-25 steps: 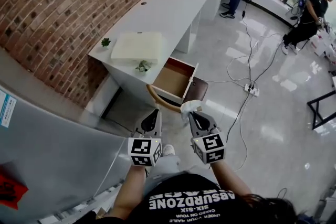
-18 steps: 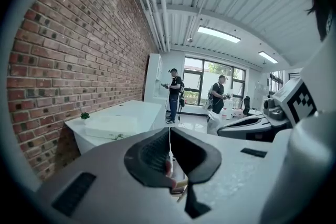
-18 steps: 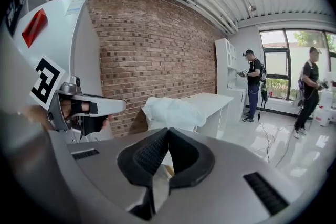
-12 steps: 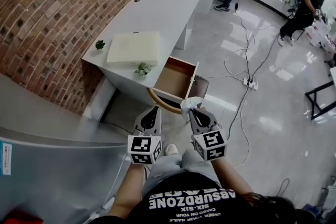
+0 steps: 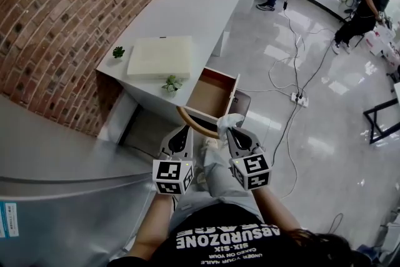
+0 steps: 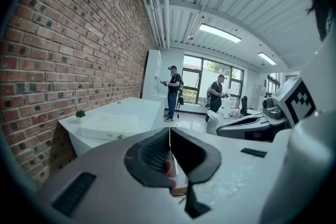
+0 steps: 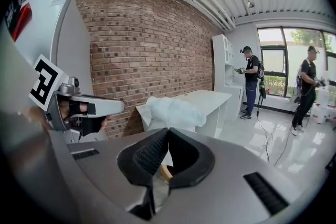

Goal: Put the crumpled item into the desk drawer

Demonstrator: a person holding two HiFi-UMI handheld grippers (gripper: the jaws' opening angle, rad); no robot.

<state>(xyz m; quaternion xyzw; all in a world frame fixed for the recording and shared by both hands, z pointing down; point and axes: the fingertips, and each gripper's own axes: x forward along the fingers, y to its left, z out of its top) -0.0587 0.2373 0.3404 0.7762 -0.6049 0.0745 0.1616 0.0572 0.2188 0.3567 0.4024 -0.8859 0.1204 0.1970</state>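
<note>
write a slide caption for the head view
Right gripper holds a crumpled white item near the open desk drawer; left gripper shut, empty.

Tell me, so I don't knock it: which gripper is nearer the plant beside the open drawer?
Left. The left gripper is back from the plant, toward the person; the right gripper, shut on the crumpled item, is farther, off to the plant's right.

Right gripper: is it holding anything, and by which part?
Yes. The right gripper is shut on the crumpled white item, pinching its lower edge; the rest bunches out beyond the jaw tips.
</note>
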